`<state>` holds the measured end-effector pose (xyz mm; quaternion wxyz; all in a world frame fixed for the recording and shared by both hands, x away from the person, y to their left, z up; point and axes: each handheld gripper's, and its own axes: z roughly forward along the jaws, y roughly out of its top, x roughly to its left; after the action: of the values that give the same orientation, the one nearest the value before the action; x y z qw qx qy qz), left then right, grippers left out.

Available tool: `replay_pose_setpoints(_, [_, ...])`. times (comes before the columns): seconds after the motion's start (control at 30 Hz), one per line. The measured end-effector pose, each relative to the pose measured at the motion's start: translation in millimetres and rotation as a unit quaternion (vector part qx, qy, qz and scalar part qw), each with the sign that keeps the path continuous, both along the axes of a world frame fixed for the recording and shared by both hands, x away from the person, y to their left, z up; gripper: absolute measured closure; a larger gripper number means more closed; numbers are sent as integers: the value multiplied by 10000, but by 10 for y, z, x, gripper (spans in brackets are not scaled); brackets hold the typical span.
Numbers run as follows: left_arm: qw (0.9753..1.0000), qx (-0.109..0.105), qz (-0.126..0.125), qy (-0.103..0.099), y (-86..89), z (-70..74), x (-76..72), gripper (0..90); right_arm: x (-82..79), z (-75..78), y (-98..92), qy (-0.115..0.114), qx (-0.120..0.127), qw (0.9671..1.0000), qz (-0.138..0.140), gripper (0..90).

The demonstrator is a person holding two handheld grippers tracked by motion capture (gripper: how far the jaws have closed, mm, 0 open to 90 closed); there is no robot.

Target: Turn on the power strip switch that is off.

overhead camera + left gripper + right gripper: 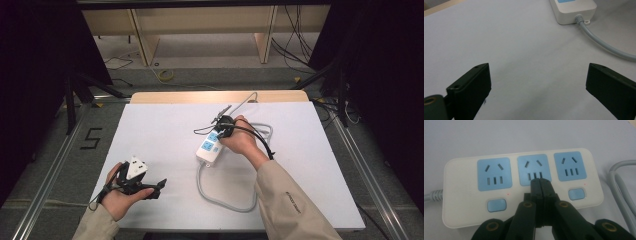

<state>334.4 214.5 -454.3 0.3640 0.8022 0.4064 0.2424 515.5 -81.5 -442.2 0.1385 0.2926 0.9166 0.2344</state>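
A white power strip with three blue sockets lies near the middle of the white table. Its grey cord loops toward the front. My right gripper hangs over the strip's far half. In the right gripper view it is shut, tips together at the lower edge of the middle socket, hiding the middle switch. The left switch and right switch show. My left gripper is held at the front left, open with nothing between its fingers; the strip's cord end lies ahead of it.
More grey cord curls behind the right hand and runs off the wooden back edge. A black cable trails from the right gripper over the wrist. Metal rails flank the table.
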Motion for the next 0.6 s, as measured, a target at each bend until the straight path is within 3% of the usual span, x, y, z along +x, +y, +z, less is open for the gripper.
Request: replay_pose_setpoints(0.6, [10000, -3, 9, 3, -7, 1, 0, 57, -54, 141, -107, -111, 264, 9994, -203, 799])
